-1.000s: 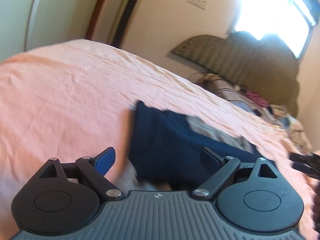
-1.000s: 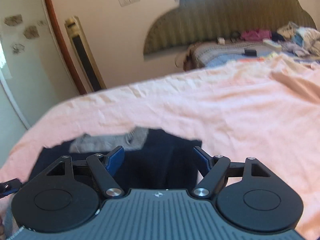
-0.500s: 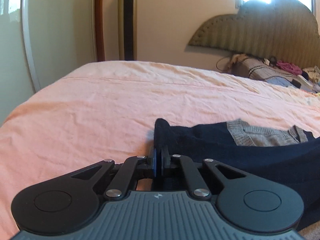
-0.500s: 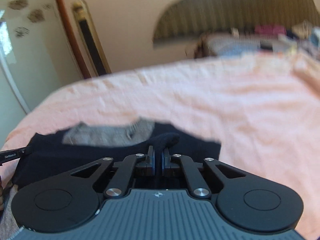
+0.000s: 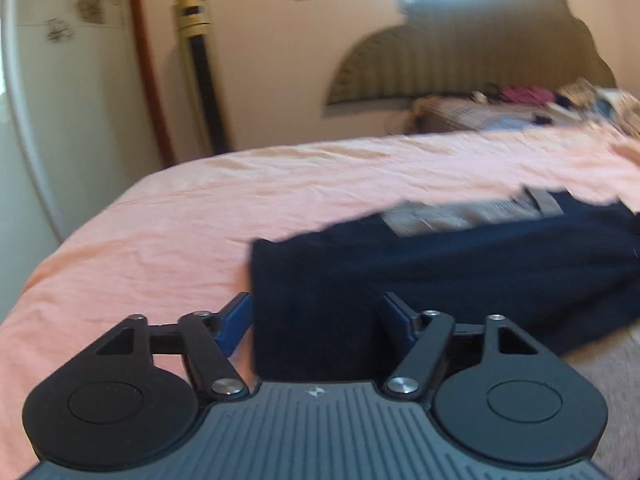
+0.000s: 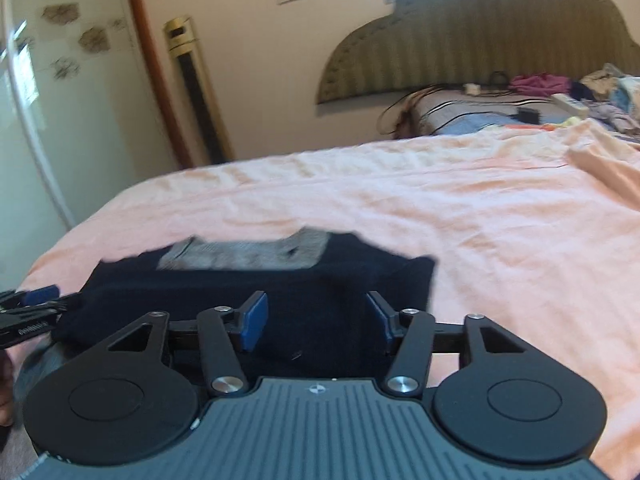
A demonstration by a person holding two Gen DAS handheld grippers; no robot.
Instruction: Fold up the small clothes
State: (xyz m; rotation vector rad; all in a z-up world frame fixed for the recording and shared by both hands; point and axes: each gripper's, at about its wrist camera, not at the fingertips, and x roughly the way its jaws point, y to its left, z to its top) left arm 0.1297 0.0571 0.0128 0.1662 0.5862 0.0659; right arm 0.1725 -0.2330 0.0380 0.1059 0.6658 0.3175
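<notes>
A small navy garment (image 5: 460, 268) with a grey ribbed band (image 5: 472, 216) lies flat on the pink bedsheet (image 5: 168, 240). My left gripper (image 5: 316, 312) hangs over its near left corner. Its jaws are opening, and the cloth lies between the blue pads without being pinched. In the right wrist view the same garment (image 6: 280, 292) lies just ahead. My right gripper (image 6: 316, 316) is over its near right part, jaws opening, with cloth beneath them and nothing gripped. The left gripper (image 6: 28, 314) shows at that view's left edge, beside the garment's left end.
A padded headboard (image 6: 480, 32) stands at the far end, with a heap of clothes and small items (image 6: 560, 96) below it. A tall gold tower unit (image 6: 196, 92) stands against the wall. A white door (image 6: 36, 120) is at left. A turned-back fold of sheet (image 6: 608, 176) lies at right.
Both grippers were open a second ago, pinched the garment's near edge half a second ago, and have now let go. The left view has rolled and shifted along the garment.
</notes>
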